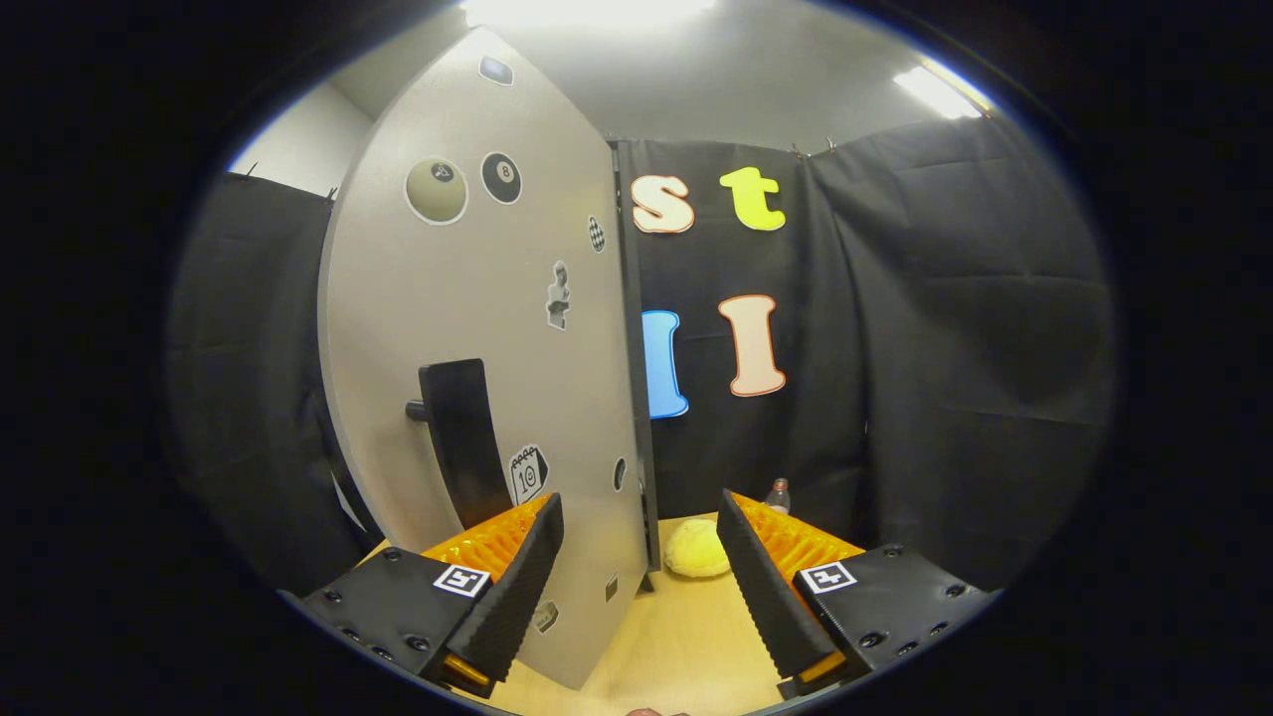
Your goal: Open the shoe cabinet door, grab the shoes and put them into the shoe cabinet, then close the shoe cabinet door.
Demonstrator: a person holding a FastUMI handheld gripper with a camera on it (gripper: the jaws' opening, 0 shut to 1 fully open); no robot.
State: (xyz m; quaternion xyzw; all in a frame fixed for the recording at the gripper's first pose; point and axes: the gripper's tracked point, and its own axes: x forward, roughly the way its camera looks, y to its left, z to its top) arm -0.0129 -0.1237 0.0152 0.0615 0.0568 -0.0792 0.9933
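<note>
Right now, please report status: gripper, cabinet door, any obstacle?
Gripper open, holding nothing. Cabinet door close ahead, handle untouched. Yellow soft thing on table beyond fingers.

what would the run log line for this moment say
gripper: open, holding nothing | cabinet door: swung toward fingers, edge between them | handle: ahead of one finger, untouched | yellow object: on table beyond fingers

Shoe cabinet door [477, 298]: smooth matt panel, paper-like stickers, matt handle [462, 438]. Table [686, 636]: pale wood-look, smooth, slight sheen. Yellow shoe [696, 549]: soft, fuzzy cloth. Booth wall [955, 348]: matt creased cloth. My gripper [641, 577], wide apart: ribbed rubbery pads [766, 587].
</note>
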